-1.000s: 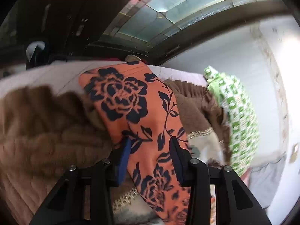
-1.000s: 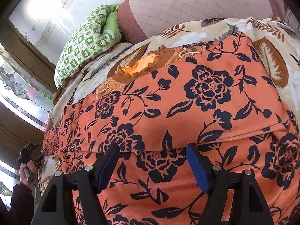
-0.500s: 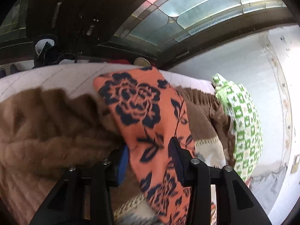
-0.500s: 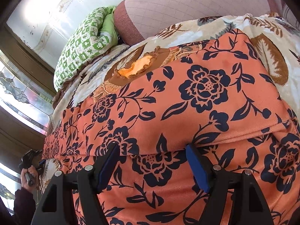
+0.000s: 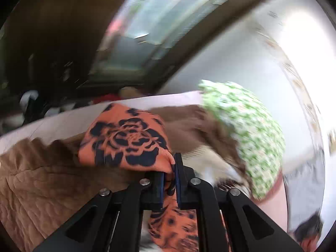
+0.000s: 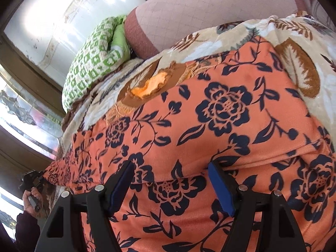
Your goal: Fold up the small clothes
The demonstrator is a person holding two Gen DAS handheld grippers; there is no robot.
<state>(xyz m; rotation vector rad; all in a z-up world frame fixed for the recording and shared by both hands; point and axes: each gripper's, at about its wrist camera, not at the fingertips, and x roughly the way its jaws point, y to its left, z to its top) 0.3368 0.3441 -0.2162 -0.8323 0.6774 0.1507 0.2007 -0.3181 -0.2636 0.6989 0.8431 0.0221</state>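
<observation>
Left gripper [image 5: 169, 177]: pads clamped on a bunched corner of the orange floral garment [image 5: 126, 142], frame centre, blurred. Right gripper [image 6: 171, 185]: jaws spread wide over the same soft cloth [image 6: 210, 126], lying folded on a leaf-print blanket [image 6: 298, 67]. Green checked pillow [image 6: 92, 63] seen upper left.
</observation>
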